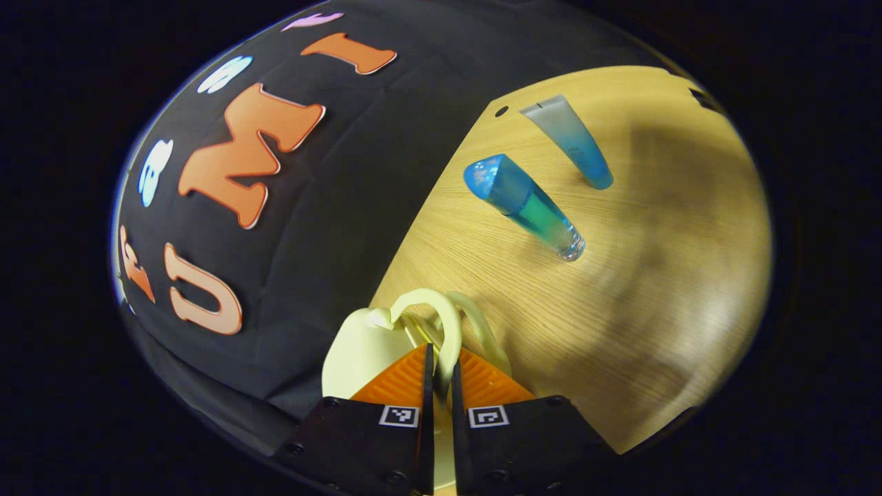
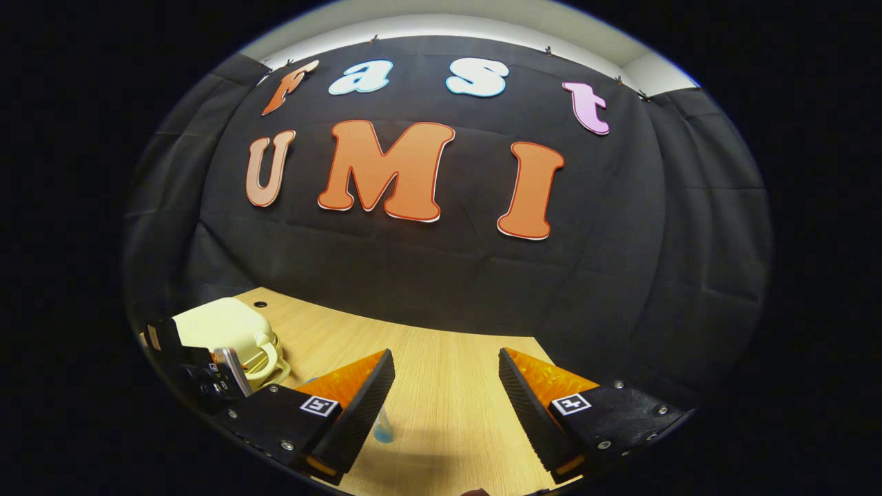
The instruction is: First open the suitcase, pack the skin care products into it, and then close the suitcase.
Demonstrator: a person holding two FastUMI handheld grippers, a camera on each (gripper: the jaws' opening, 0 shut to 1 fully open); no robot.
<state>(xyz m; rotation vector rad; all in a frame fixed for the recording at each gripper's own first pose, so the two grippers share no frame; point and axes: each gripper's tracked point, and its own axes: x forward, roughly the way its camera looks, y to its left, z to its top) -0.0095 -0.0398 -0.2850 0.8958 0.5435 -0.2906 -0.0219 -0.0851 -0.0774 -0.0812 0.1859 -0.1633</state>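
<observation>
Left gripper [image 1: 438, 375] is clamped on the cream suitcase's handle [image 1: 448, 324] right at its fingertips, bottle [image 1: 525, 205] and tube [image 1: 569, 140] lying ahead-right on the table [image 1: 654, 310], long axes slanting away, while right gripper [image 2: 446, 393] hangs wide open, empty, nearer them.

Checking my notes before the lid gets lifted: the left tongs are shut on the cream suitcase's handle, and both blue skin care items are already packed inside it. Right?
Not quite. The left tongs are shut on the suitcase handle, but the blue bottle and blue tube lie out on the wooden table, as the left gripper view shows.
</observation>
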